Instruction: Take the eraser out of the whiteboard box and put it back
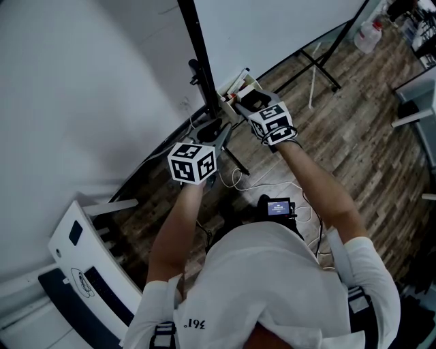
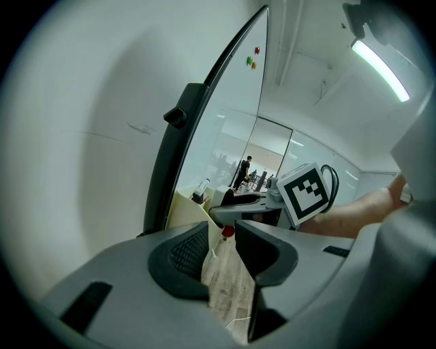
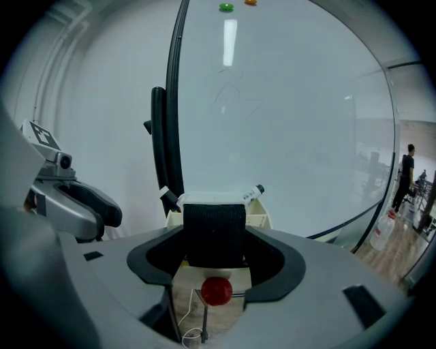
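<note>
A white wall and a wood-plank floor (image 1: 354, 136) frame a whiteboard (image 3: 286, 123) on a black stand (image 1: 201, 61). A cream whiteboard box (image 3: 257, 219) hangs at the board's lower edge, just beside the stand post, with a marker (image 3: 253, 193) poking from its top.

The right gripper (image 3: 214, 262) has its jaws closed on the black eraser (image 3: 214, 232), held right at the box; whether it clears the rim cannot be told. The left gripper (image 2: 223, 255) is just left of the box, near the post, jaws apart with only floor showing between them.

Little can be read. Each gripper's cube carries black-and-white square markers, the marker's label is too small, and faint pen strokes (image 3: 235, 95) cross the board below a green and an orange magnet (image 3: 225, 7).

Right of the stand the floor lies open as far as a plastic bottle (image 1: 368, 34). Cables (image 1: 235, 178) trail on the floor under the grippers.
</note>
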Demonstrator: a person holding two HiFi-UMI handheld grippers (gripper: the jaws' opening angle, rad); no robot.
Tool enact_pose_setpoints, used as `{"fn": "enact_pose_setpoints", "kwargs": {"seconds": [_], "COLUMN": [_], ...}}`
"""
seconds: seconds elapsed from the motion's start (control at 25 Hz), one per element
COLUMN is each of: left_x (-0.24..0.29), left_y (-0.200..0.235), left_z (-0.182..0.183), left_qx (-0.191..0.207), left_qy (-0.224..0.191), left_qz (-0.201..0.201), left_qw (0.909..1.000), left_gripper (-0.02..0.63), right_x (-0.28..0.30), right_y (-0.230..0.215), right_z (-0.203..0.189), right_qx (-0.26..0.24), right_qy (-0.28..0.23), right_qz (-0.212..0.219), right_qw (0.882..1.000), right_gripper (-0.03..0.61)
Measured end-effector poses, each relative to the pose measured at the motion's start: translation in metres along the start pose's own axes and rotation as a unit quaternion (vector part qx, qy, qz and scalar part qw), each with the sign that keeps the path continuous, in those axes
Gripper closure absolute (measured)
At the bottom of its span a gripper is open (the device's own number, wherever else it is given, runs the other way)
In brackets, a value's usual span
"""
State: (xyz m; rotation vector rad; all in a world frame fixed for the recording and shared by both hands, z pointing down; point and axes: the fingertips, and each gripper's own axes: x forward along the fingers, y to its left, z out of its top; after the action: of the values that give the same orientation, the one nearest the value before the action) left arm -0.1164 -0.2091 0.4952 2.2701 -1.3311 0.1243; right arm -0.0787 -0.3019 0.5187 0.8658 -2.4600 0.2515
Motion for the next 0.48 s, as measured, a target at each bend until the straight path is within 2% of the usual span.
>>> {"fn": "enact_pose_setpoints", "kwargs": {"seconds": [0.48], "left_x": [-0.0041], "left_y": [-0.0009], "left_z": [-0.0041], "left_qx": [-0.006], "left_qy": [0.001], "left_qz": [0.001], "left_qw": [1.0000], "left_gripper": [0.486], "right_x": [0.0039], "right_y": [-0.0013], "right_z": [-0.0085], "right_qx": [0.016], "right_qy": [0.011], "right_qz": [0.008], "right_qw": [1.000], "right_gripper": [0.310]}}
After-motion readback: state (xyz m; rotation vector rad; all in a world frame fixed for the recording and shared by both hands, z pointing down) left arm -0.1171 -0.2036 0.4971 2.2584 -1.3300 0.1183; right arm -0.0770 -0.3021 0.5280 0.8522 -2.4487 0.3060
